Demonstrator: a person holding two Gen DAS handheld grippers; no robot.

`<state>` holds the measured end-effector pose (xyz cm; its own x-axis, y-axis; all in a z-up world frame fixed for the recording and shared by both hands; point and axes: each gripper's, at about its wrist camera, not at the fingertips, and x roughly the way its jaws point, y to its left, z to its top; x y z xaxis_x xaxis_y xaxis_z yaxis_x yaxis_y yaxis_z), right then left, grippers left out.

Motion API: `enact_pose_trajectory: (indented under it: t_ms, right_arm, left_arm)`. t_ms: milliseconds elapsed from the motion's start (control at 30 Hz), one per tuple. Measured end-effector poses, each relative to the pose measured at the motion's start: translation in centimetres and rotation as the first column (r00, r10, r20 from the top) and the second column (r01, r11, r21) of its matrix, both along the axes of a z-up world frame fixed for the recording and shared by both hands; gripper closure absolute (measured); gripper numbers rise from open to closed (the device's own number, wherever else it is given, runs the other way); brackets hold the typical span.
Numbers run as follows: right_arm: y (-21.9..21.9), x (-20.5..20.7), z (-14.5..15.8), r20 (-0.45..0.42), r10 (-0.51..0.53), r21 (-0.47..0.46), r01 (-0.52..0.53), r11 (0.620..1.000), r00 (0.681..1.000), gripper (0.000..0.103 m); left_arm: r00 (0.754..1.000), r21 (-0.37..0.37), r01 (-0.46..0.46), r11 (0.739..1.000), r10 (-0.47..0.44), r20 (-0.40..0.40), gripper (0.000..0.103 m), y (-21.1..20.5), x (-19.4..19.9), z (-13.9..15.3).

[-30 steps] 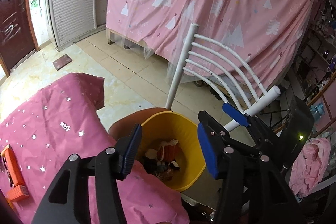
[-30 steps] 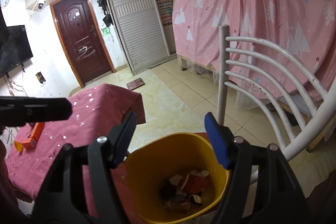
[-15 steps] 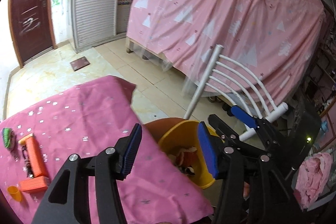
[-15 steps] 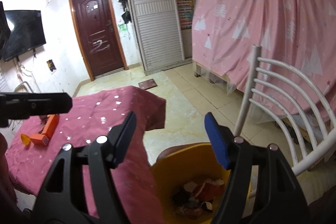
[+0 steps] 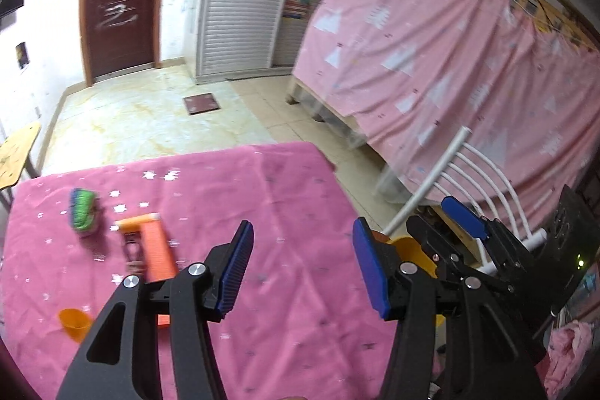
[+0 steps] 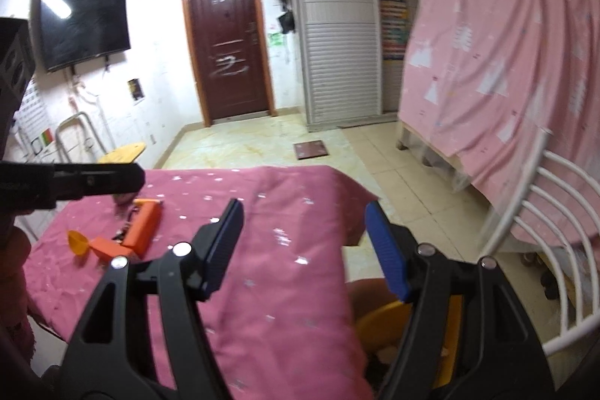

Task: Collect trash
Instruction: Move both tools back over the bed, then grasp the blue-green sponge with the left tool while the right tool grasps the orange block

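A tiled room with a dark red door (image 6: 228, 44), a white slatted wardrobe (image 6: 337, 36), a wall-mounted television (image 6: 84, 23) and a bed frame draped in a pink tree-print sheet (image 5: 431, 62). In the foreground stands a desk (image 5: 285, 197) covered by a pink star-print cloth.

Left gripper (image 5: 303, 268): seen over the desk's near right part, its blue-padded fingers (image 5: 234, 268) stand apart with nothing between them. Right gripper (image 6: 307, 246): over the desk's right edge, fingers (image 6: 386, 250) likewise apart and empty; in the left wrist view it appears just to the right of the left gripper.

Items on the desk, all toward its left side:
- a green brush-like object (image 5: 83, 212) nearest the far left corner, blurred;
- an orange block-shaped tool (image 5: 153, 246) lying flat just to the right of it, its near end hidden behind the left gripper's finger;
- a small orange cup (image 5: 74, 324) at the near left edge, apart from the tool in the left wrist view; in the right wrist view it lies on its side.

Yellow trash bin (image 6: 390, 325): off the desk's near right corner, largely hidden behind both grippers; some scraps show inside it in the right wrist view. A white slatted chair (image 6: 543, 231) stands beside the bin, between it and the bed.
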<state>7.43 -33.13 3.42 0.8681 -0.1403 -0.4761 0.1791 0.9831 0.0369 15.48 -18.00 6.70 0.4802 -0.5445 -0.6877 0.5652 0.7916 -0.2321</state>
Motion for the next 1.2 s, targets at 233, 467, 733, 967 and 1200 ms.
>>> enact_pose_trajectory:
  t_ms: [233,467,733,967,1200]
  right_arm:
    - [3.9,3.2,0.3,-0.011,0.092,-0.015,-0.093,0.996,0.996,0.038]
    - [6.9,6.0,-0.2,-0.039,0.168,-0.021,-0.169,0.985,0.985,0.038]
    - [9.7,9.3,-1.1,-0.084,0.235,-0.037,-0.239,0.97,0.968,0.038]
    - [12.0,12.2,-2.1,-0.122,0.292,-0.029,-0.298,0.954,0.948,0.038]
    - [13.2,14.5,-3.3,-0.161,0.338,0.0,-0.343,0.939,0.927,0.038]
  left_arm:
    - [0.995,0.015,-0.099,0.995,0.099,0.002,0.055,4.6,2.6,-0.3]
    - [0.982,0.039,-0.186,0.982,0.187,-0.024,0.055,9.0,6.5,-1.4]
    - [0.964,0.069,-0.256,0.964,0.26,-0.053,0.055,12.6,10.6,-3.0]
    - [0.95,0.108,-0.279,0.954,0.29,-0.111,0.055,14.0,14.6,-5.1]
    - [0.939,0.163,-0.286,0.944,0.31,-0.15,0.055,14.2,17.5,-7.7]
